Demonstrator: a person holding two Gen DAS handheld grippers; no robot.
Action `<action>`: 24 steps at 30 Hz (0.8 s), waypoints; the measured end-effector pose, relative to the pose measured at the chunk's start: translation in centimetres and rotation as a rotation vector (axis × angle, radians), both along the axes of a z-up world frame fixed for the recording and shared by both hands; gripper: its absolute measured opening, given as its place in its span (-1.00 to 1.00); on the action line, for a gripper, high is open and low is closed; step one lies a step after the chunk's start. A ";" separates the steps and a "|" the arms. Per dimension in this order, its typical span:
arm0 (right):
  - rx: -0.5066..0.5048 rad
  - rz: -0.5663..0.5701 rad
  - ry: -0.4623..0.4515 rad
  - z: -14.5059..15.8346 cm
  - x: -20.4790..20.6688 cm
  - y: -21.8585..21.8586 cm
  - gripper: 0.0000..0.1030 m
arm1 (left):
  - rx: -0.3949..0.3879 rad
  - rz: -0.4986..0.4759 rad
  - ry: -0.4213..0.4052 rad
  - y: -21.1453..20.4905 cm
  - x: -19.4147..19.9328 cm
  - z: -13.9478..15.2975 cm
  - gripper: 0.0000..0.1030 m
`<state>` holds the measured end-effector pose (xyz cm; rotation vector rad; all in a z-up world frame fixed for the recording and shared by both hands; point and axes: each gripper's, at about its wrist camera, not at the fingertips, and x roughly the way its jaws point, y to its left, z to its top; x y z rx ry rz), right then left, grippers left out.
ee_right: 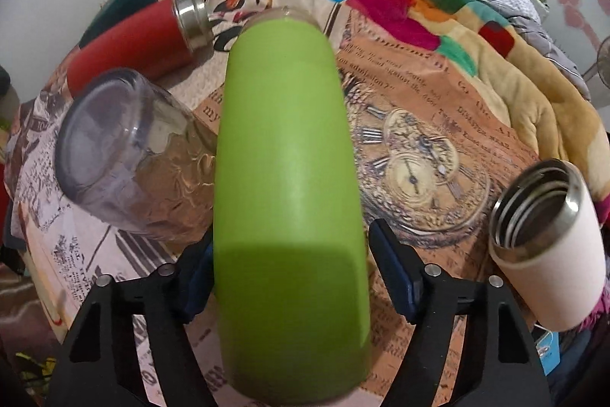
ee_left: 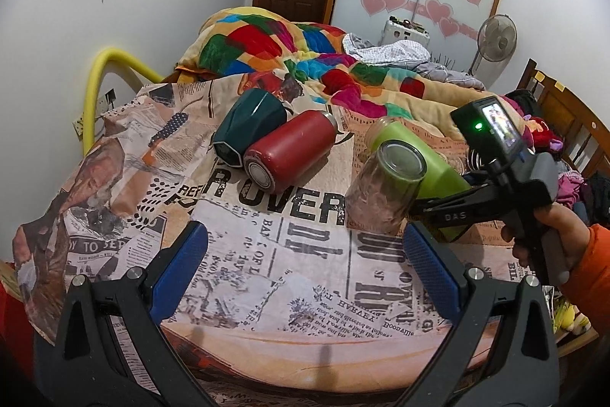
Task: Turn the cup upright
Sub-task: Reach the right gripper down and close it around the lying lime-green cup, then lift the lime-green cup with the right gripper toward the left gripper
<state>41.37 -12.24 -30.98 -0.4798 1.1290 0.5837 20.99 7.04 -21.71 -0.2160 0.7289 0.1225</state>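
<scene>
A lime-green cup (ee_right: 286, 159) lies on its side on the newspaper-print cloth (ee_right: 419, 94), between my right gripper's (ee_right: 293, 273) blue pads. The jaws stand open around its base end; a gap shows on the right side. It also shows in the left wrist view (ee_left: 427, 159), behind a clear glass cup (ee_left: 381, 189) standing mouth-down. My left gripper (ee_left: 305, 266) is open and empty, just in front of the glass.
A red bottle (ee_left: 286, 155) and a dark green faceted cup (ee_left: 248, 128) lie on their sides at the back left. A white steel-lined cup (ee_right: 549, 239) stands upright at the right. A colourful blanket (ee_left: 305, 52) is heaped behind.
</scene>
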 end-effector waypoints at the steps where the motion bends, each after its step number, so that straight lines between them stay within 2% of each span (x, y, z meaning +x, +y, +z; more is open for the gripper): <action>1: 0.012 0.002 0.001 0.0 0.0 0.0 0.21 | 0.001 0.000 -0.001 0.0 0.0 0.0 1.00; 10: 0.054 -0.032 -0.020 0.5 -0.4 -0.7 0.20 | 0.014 -0.007 -0.011 0.0 0.0 0.5 1.00; 17: 0.135 -0.060 -0.044 3.6 -1.3 -2.3 0.20 | 0.014 -0.011 -0.044 -0.7 -0.9 2.1 1.00; 24: 0.171 -0.070 -0.102 6.3 -3.2 -3.6 0.20 | 0.033 -0.024 -0.095 -1.5 -2.3 4.5 1.00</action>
